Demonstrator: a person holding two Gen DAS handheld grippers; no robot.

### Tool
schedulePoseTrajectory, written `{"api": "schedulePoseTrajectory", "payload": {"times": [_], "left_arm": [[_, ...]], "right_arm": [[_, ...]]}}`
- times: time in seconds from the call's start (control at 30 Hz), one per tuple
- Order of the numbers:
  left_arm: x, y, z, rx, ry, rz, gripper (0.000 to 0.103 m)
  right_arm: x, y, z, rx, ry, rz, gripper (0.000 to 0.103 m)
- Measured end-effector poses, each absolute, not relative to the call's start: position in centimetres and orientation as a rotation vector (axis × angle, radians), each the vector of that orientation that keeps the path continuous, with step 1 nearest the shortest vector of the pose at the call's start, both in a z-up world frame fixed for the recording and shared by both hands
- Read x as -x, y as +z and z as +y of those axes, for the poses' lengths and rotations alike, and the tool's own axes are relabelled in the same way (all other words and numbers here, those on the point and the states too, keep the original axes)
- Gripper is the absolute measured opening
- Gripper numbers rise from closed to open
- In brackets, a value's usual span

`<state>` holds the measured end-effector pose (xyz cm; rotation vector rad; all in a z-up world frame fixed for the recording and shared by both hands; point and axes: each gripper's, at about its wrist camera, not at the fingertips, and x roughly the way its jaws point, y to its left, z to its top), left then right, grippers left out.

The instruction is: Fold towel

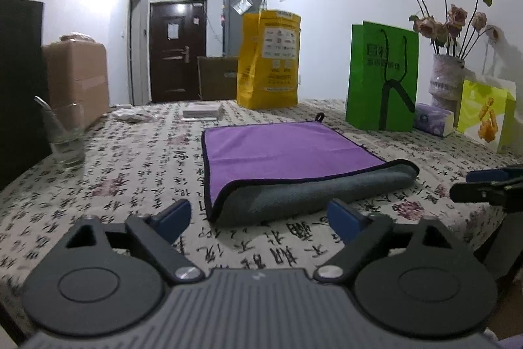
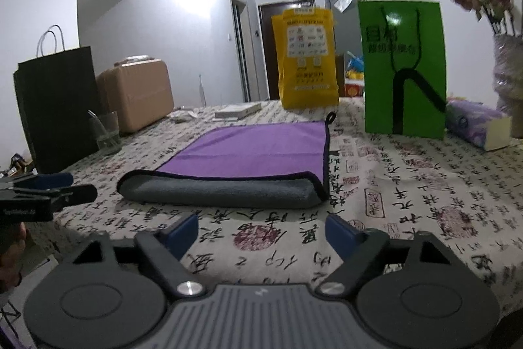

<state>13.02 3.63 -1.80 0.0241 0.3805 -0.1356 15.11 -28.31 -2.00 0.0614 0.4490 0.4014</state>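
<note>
The towel (image 1: 287, 152) lies on the table (image 1: 130, 159), folded once: the purple face is up, and the grey reverse shows along the rolled fold at the near edge. A dark hem borders the purple face, and a small hanging loop (image 1: 319, 117) sits at the far corner. In the right wrist view the towel (image 2: 255, 149) lies ahead of the fingers, with the grey fold nearest the camera.

The left hand-held gripper (image 1: 261, 218) is above the table just short of the towel's near edge. Its jaws are spread wide, with nothing between the blue fingers (image 1: 175, 218). The right hand-held gripper (image 2: 261, 233) is in the same condition: jaws spread, nothing held, clear of the towel. Each unit shows at the edge of the other's view: the right hand-held gripper (image 1: 490, 185) at the right edge of the left wrist view, the left hand-held gripper (image 2: 42, 192) at the left edge of the right wrist view.

The table carries a cloth printed with calligraphy. Beyond the towel stand a yellow bag (image 1: 269, 58) and a green bag (image 1: 382, 77). To the right are a tissue pack (image 1: 433, 118) and a vase (image 1: 446, 80) of dried flowers. To the left are a glass (image 1: 65, 136) and a black bag (image 2: 55, 107)
</note>
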Motion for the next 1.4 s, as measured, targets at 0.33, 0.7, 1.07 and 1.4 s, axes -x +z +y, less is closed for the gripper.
{"api": "schedulePoseTrajectory", "payload": {"times": [0.33, 0.7, 1.07, 1.4], "left_arm": [[-20.8, -2.0, 5.6, -0.029, -0.195, 0.497, 0.072], [-24.1, -2.9, 7.1, 0.024, -0.349, 0.615, 0.007], [-26.0, -1.7, 7.0, -0.007, -0.336, 0.583, 0.005], [-28.7, -1.1, 7.4, -0.008, -0.321, 0.586, 0.005]], "right_arm": [[-23.1, -2.0, -28.2, -0.041, 0.403, 0.490, 0.066], [-29.6, -3.4, -27.8, -0.031, 0.473, 0.631, 0.029], [-30.8, -3.0, -27.4, 0.014, 0.474, 0.619, 0.005], [-32.9, -2.4, -27.1, 0.040, 0.467, 0.603, 0.005]]}}
